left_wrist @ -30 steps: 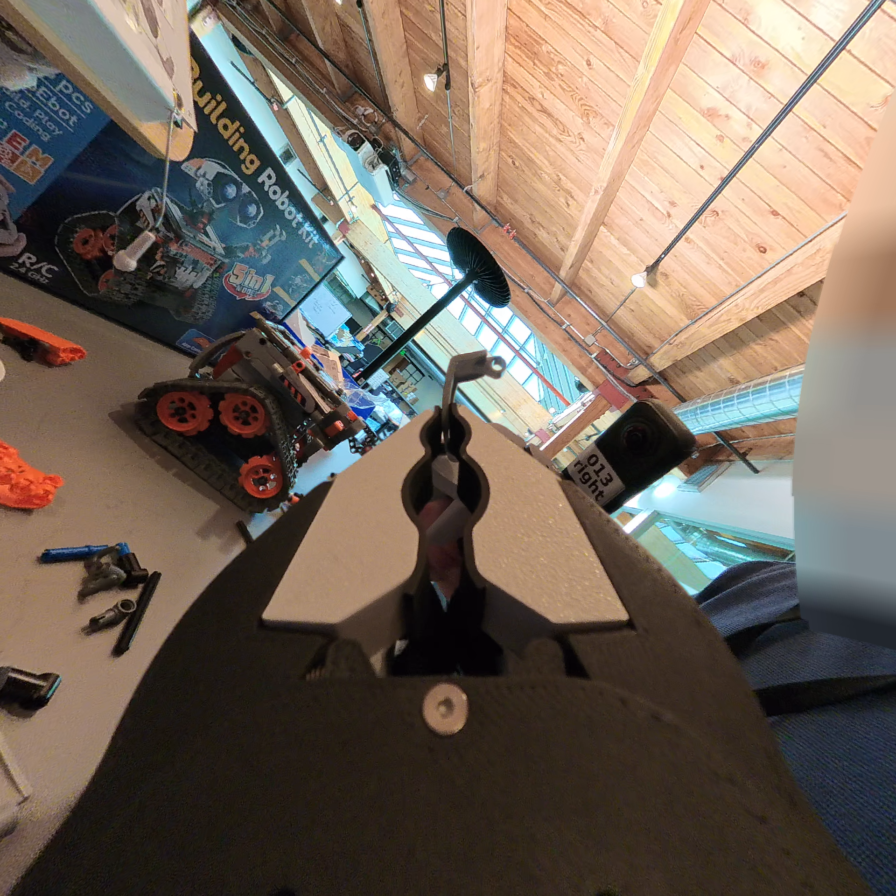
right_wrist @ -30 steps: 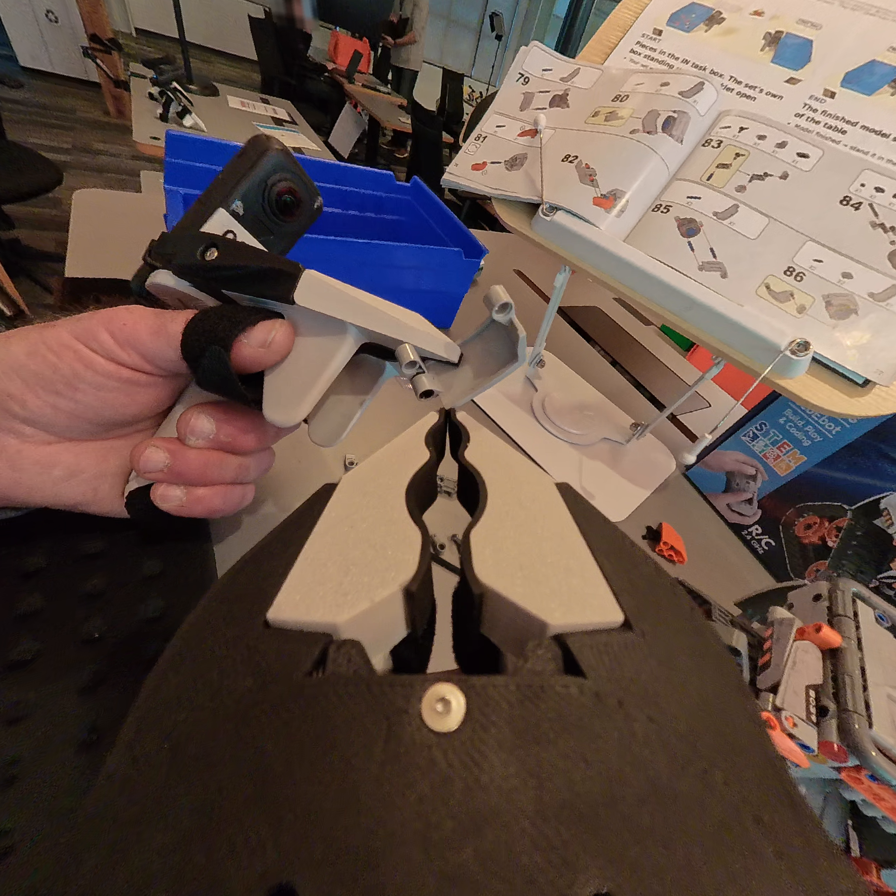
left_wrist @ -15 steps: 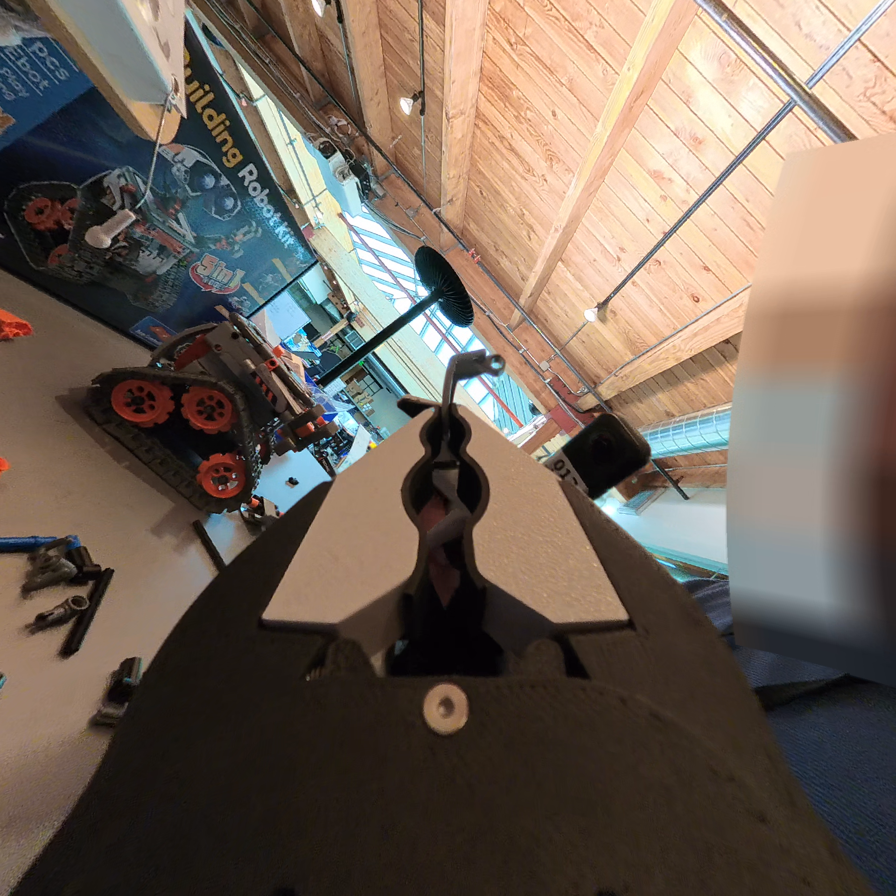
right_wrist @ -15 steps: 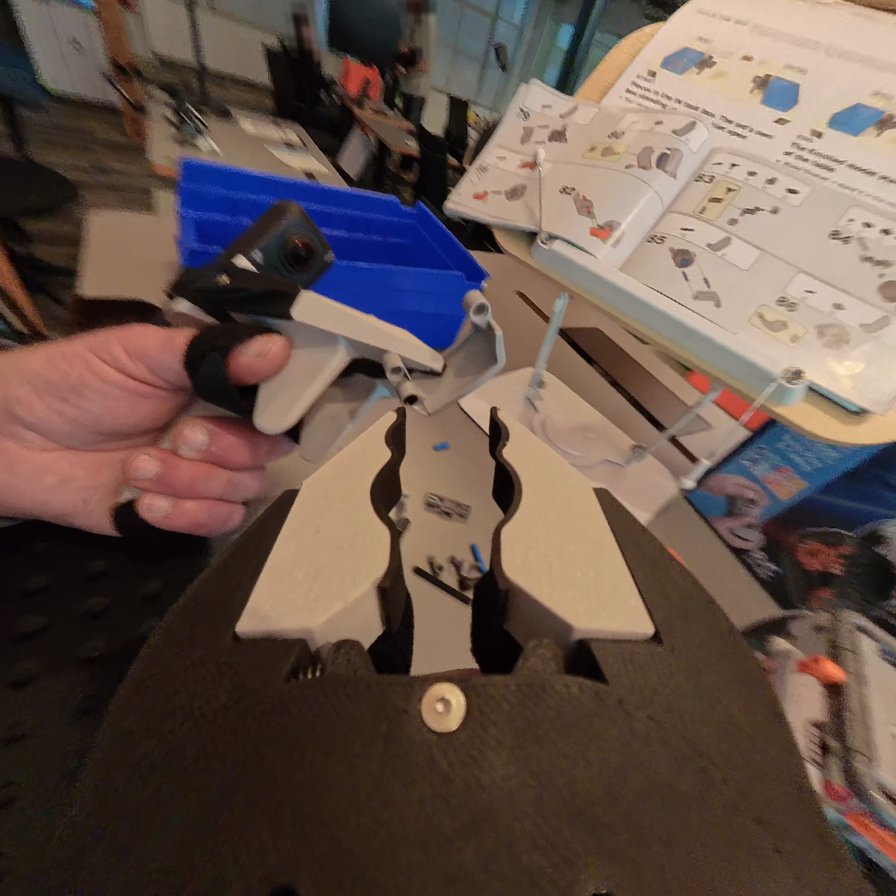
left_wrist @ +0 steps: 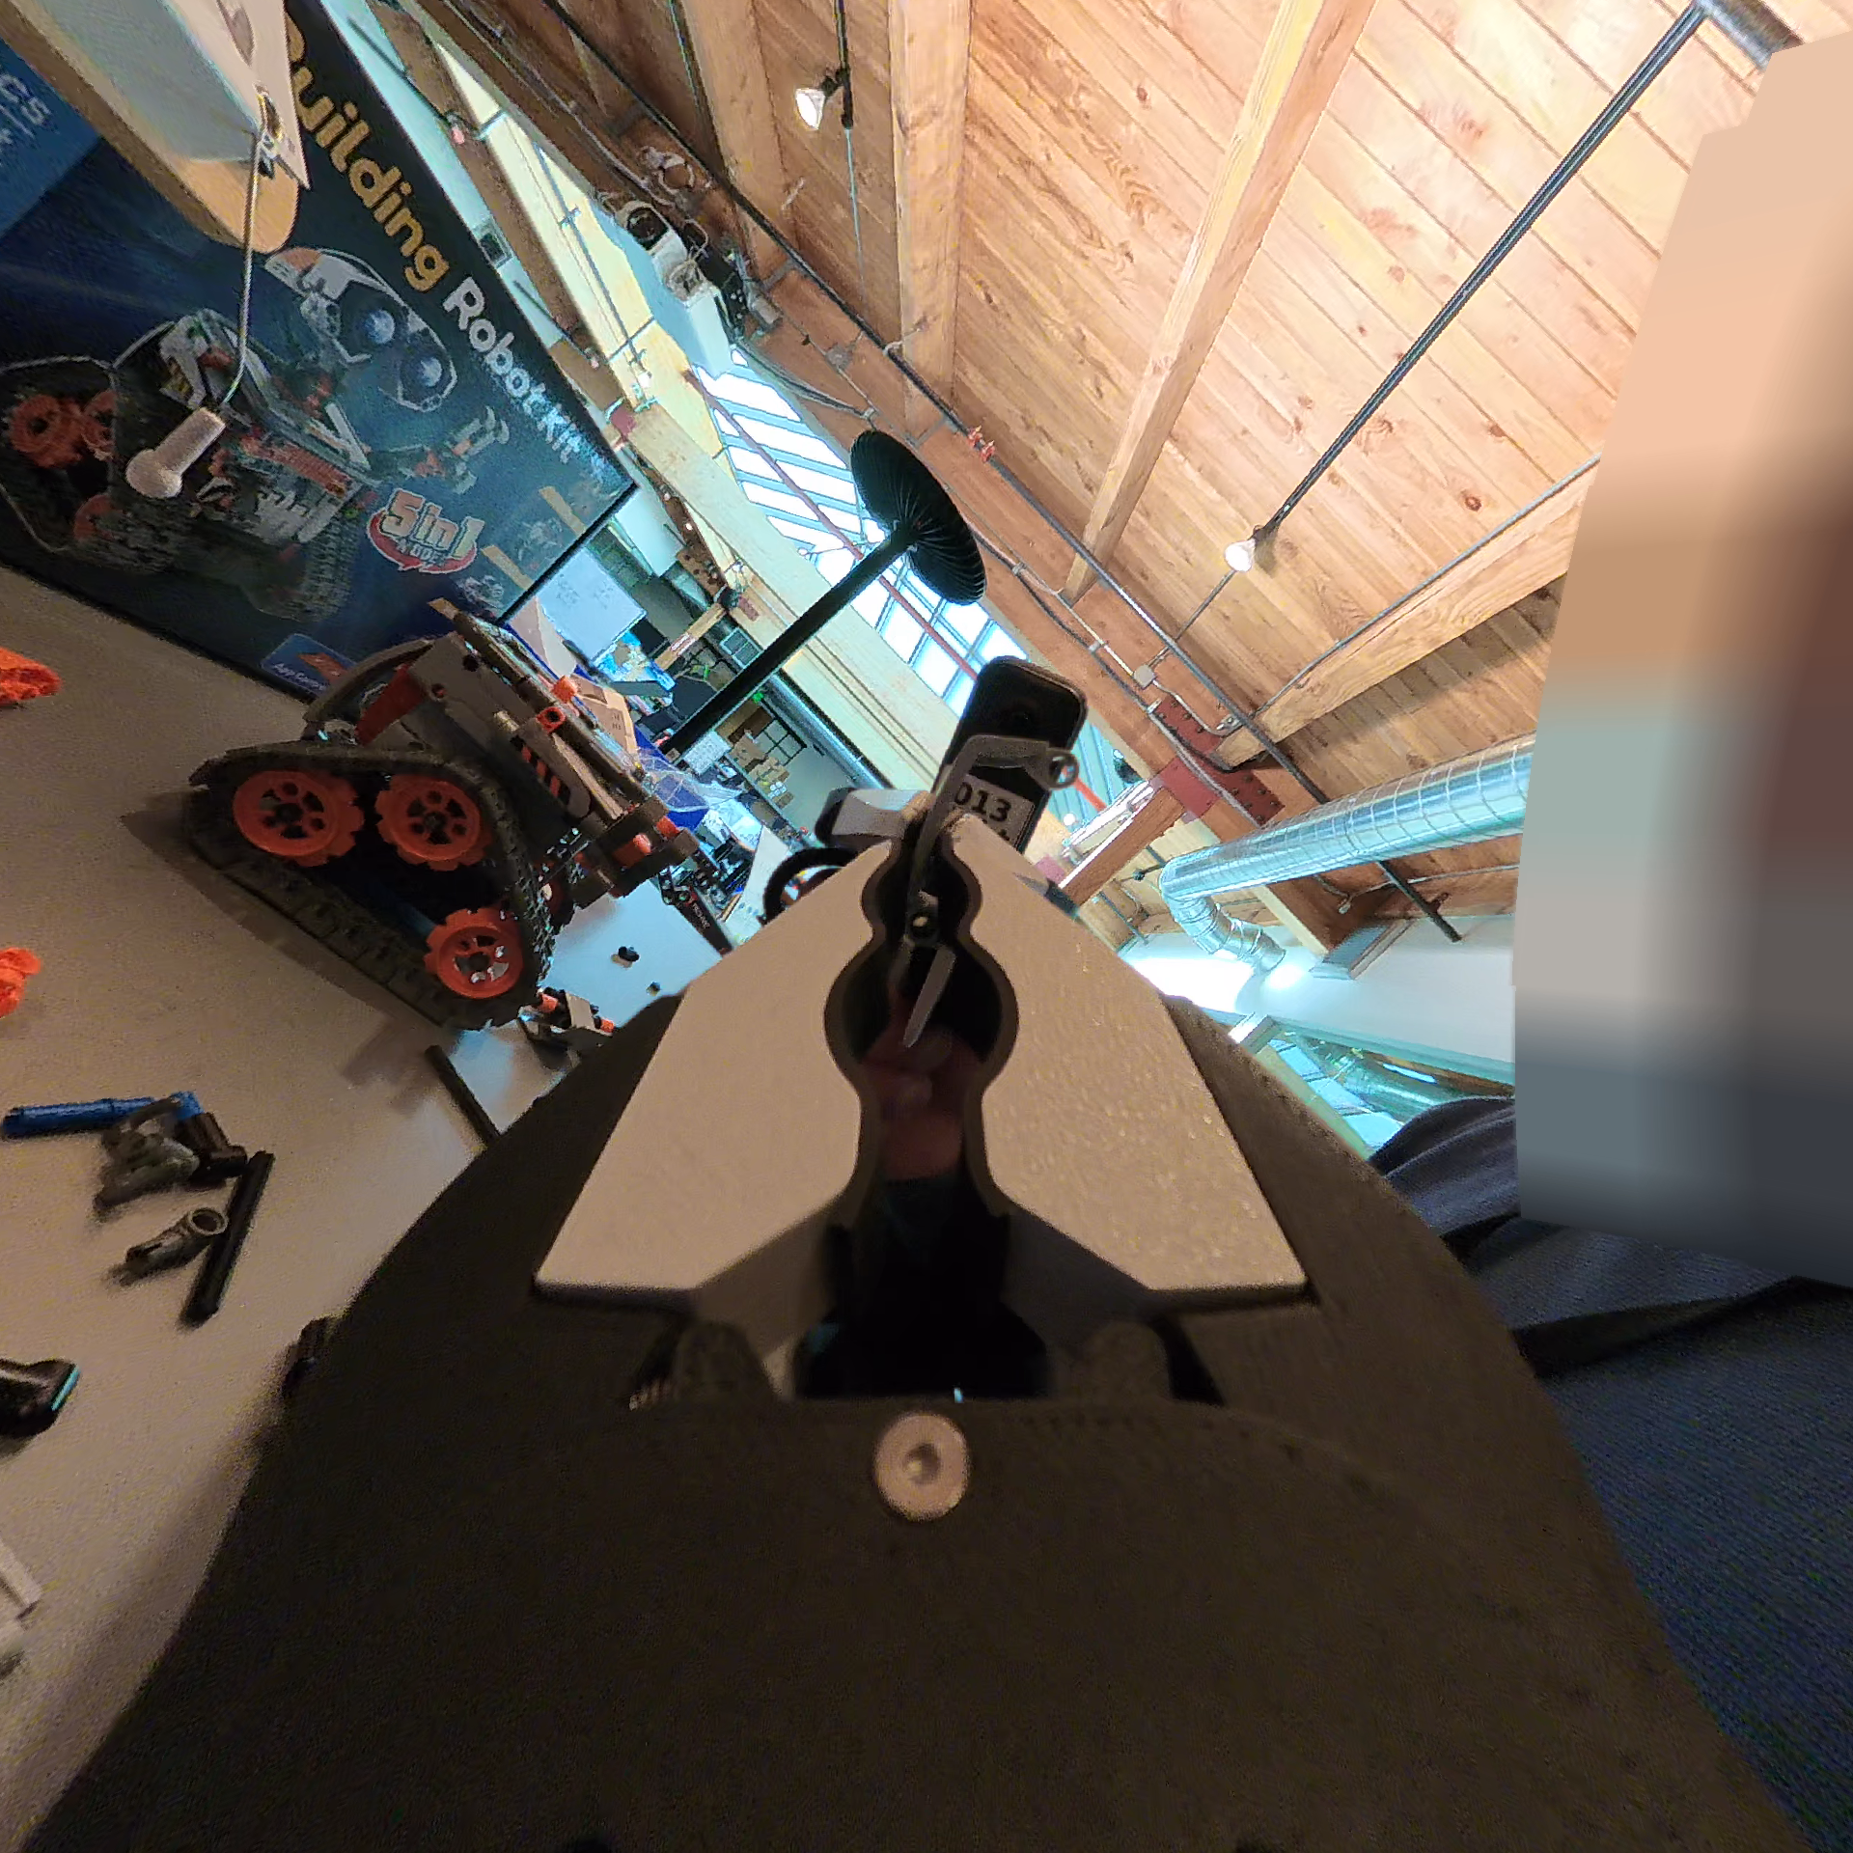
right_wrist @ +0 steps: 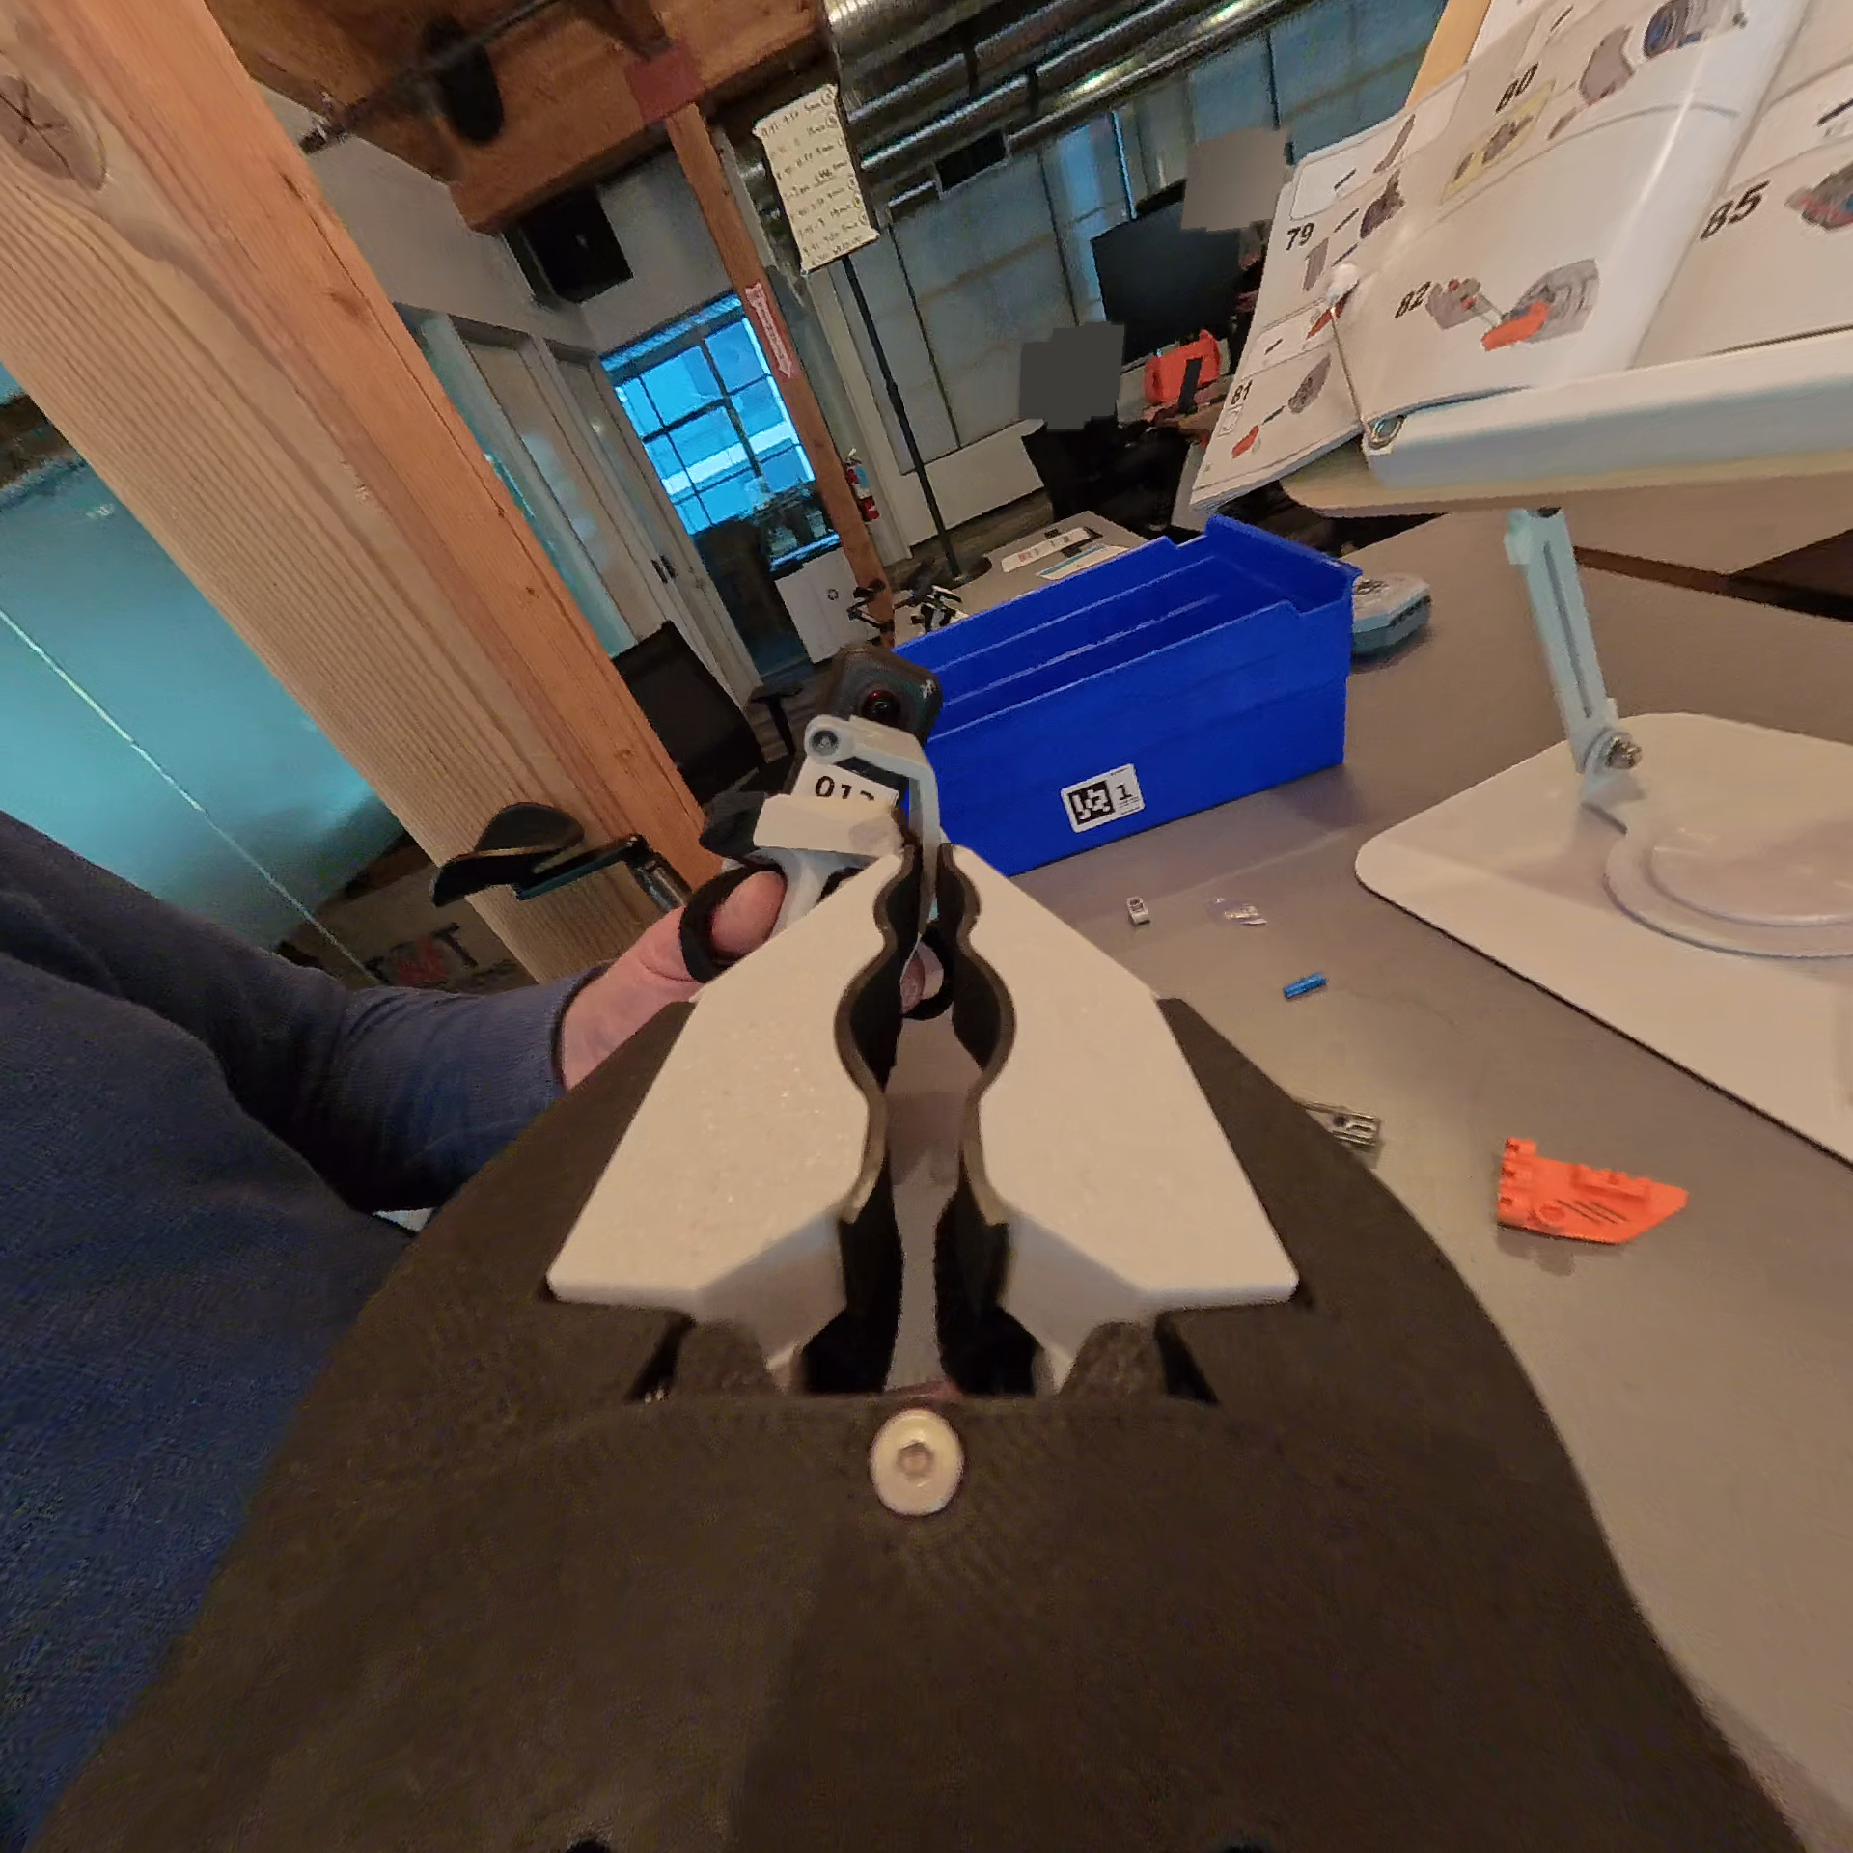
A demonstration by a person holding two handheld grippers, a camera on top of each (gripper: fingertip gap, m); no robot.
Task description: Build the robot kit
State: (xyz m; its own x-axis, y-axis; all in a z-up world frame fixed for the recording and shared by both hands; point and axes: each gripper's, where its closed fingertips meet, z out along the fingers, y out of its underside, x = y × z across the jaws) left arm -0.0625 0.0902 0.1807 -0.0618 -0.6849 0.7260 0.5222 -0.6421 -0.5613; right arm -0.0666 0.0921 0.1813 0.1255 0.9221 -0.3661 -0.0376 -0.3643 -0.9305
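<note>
My left gripper [left_wrist: 922,852] is shut on a grey angled panel piece [left_wrist: 1003,747], which sticks up past the fingertips. It points up toward the wooden ceiling. My right gripper [right_wrist: 930,862] faces it, with its jaws closed to a narrow gap on the same grey piece [right_wrist: 882,747]. The left gripper [right_wrist: 832,827] shows in the right wrist view, held by a hand in a blue sleeve. The right gripper's camera [left_wrist: 1028,697] shows just behind the piece in the left wrist view. Both grippers are above the grey table [right_wrist: 1504,1404].
A tracked robot model [left_wrist: 401,812] stands before the kit box [left_wrist: 301,421], with loose black and blue pins [left_wrist: 170,1153] nearby. A blue bin [right_wrist: 1133,702], a white book stand [right_wrist: 1654,902] with an instruction booklet [right_wrist: 1604,251], an orange piece [right_wrist: 1584,1198] and a wooden post [right_wrist: 301,501] surround the grippers. My left and right fingertips are right by each other.
My right gripper opened half a second ago and has closed on the grey piece again, from a lower, more level angle. My left gripper kept its hold and turned slightly.
</note>
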